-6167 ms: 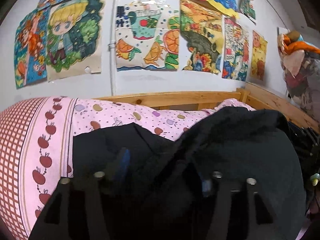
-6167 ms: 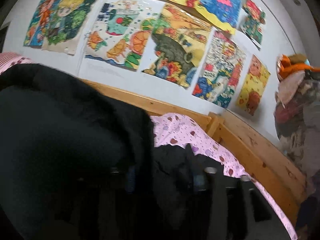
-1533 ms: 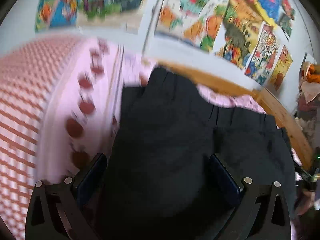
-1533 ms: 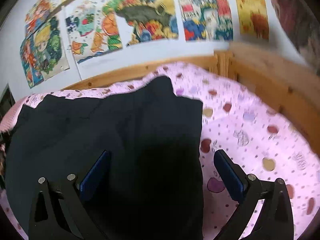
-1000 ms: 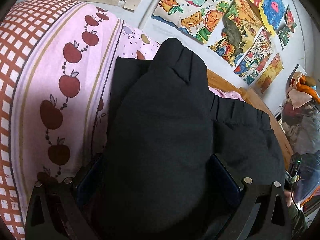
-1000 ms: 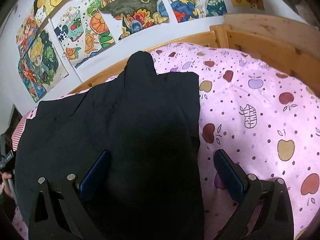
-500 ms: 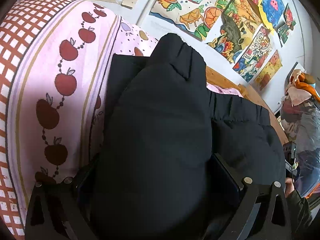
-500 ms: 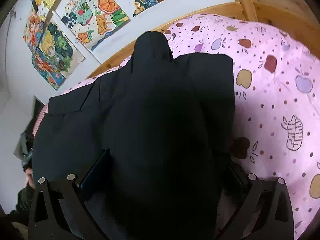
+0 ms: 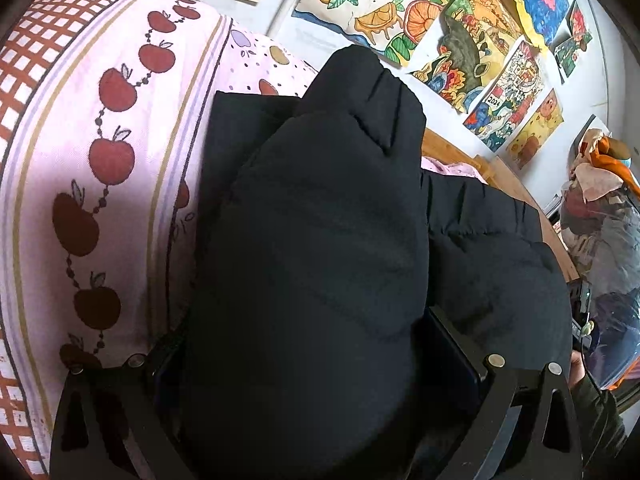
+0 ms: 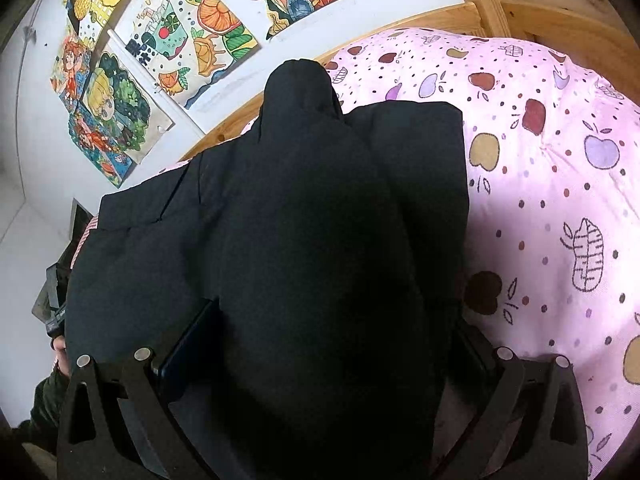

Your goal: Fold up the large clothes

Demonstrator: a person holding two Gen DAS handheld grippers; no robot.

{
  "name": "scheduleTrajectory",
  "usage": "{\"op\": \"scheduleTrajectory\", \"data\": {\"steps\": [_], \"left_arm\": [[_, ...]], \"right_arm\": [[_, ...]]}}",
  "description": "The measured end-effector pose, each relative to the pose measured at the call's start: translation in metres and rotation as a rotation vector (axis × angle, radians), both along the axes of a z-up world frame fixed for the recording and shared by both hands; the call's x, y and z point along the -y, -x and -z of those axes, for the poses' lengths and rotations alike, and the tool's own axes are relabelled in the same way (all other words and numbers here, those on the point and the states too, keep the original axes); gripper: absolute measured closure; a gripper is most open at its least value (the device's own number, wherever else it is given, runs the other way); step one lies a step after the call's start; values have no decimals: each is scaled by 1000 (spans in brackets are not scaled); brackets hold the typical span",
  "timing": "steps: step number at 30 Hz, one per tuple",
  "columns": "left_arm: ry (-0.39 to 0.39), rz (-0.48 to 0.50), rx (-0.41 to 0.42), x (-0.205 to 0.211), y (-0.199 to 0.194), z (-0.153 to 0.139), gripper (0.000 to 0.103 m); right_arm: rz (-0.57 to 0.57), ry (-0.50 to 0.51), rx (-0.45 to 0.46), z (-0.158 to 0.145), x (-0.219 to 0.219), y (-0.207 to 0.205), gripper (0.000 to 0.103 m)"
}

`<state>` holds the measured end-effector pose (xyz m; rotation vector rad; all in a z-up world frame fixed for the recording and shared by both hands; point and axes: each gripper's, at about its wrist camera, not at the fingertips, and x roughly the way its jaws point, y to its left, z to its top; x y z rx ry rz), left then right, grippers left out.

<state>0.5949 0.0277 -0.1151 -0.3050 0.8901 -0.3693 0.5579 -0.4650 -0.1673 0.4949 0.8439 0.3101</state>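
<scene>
Bed (image 10: 560, 168): pink cover printed with apples, dots and leaves; toward the head, a band of red apples and a red-and-white check border (image 9: 48, 48). Wooden bed frame (image 10: 560, 24) along a white wall hung with bright children's drawings (image 9: 404, 12); a heap of mixed fabric (image 9: 600, 184) stands at the far end. Black jacket (image 9: 320, 240): padded, matte, stitched in quilted panels, lying flat on the bed with both sleeves laid over the body. Left gripper (image 9: 308, 364): low over the bed, pointing along one sleeve, jaws spread wide with the sleeve's bulk between them, blue pads beside the cloth. Right gripper (image 10: 320, 360): same pose over the other sleeve (image 10: 304, 120), jaws spread, sleeve filling the gap; whether either pad presses the cloth cannot be told.
</scene>
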Motion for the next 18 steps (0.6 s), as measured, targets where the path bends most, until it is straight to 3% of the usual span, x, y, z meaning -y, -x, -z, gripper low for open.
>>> {"op": "scheduleTrajectory", "data": {"steps": [18], "left_arm": [[27, 37, -59, 4, -2, 0, 0]], "right_arm": [[-9, 5, -57, -4, -13, 1, 1]]}}
